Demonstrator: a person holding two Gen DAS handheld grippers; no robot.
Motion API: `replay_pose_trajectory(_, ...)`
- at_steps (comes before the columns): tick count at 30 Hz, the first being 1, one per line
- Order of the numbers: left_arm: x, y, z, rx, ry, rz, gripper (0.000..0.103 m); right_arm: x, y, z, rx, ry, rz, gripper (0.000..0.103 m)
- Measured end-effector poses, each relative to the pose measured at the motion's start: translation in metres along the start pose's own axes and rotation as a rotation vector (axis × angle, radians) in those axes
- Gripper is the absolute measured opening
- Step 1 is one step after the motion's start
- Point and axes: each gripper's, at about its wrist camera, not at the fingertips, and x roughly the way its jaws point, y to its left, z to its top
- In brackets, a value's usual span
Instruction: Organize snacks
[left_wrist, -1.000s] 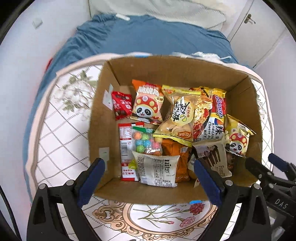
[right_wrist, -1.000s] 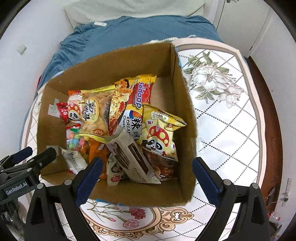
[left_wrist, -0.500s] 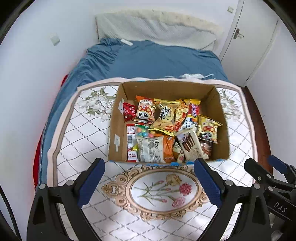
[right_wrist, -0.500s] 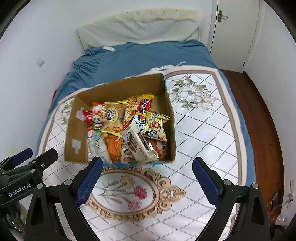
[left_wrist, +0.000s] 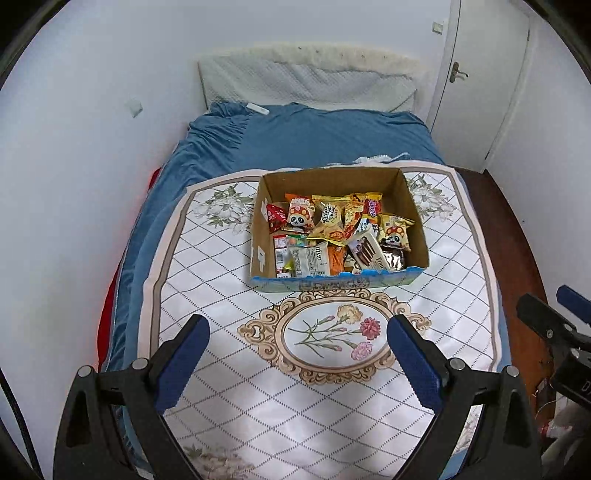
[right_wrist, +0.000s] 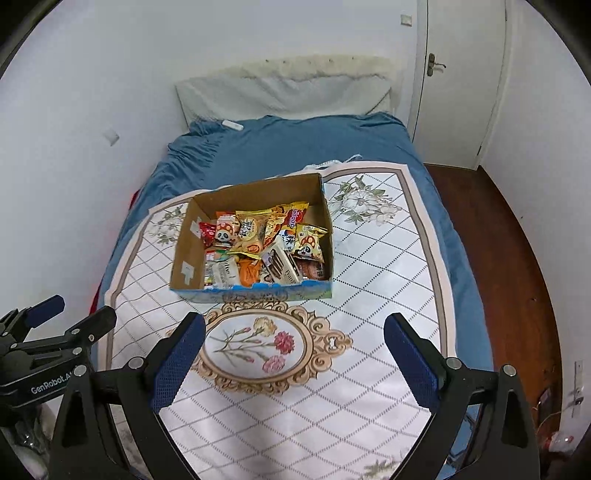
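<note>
An open cardboard box (left_wrist: 413, 206) (right_wrist: 184, 254) sits on a floral quilted mat on the bed, filled with several snack packets (left_wrist: 332, 232) (right_wrist: 258, 247). My left gripper (left_wrist: 297, 350) is open and empty, well back from the box above the mat's flower medallion. My right gripper (right_wrist: 293, 349) is open and empty, also well back from the box. Each gripper shows at the edge of the other's view: the right one in the left wrist view (left_wrist: 554, 325), the left one in the right wrist view (right_wrist: 55, 332).
The floral mat (left_wrist: 207, 280) (right_wrist: 399, 288) lies over a blue bedsheet (left_wrist: 314, 133). A white headboard and white walls stand behind. A door (right_wrist: 461, 74) and brown wooden floor (right_wrist: 517, 240) are on the right.
Both grippers have pulled far back and up from the box; it now looks small and distant. Both stay open and empty. The snacks have not moved.
</note>
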Motion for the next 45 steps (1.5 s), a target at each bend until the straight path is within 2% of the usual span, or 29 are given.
replay_pose_trajectory(9,-0.061,-0.003,-0.007,-0.003,-0.087,-0.011,0.098,-0.073,-0.005,-0.022,0.019,-0.04,0.024,0.099)
replay_pose_trajectory(17,-0.093,-0.008,-0.008,-0.003,-0.135,-0.019,0.098,-0.106,-0.001,-0.028,-0.001,-0.073,0.026,0.099)
replay_pose_trajectory(22,-0.09,-0.012,-0.006,0.002,-0.139,0.009,0.098,-0.106,0.0,-0.025,-0.009,-0.078,0.027,0.1)
replay_pose_trajectory(28,-0.075,-0.01,0.0,-0.016,-0.141,0.026,0.098,-0.087,0.0,-0.016,-0.008,-0.084,0.008,0.102)
replay_pose_trajectory(31,-0.069,-0.01,0.003,-0.021,-0.141,0.023,0.102,-0.078,-0.001,-0.008,0.002,-0.094,0.002,0.102)
replay_pose_trajectory(45,-0.037,-0.011,0.023,-0.026,-0.14,0.051,0.102,-0.046,0.005,0.027,-0.007,-0.131,-0.027,0.102)
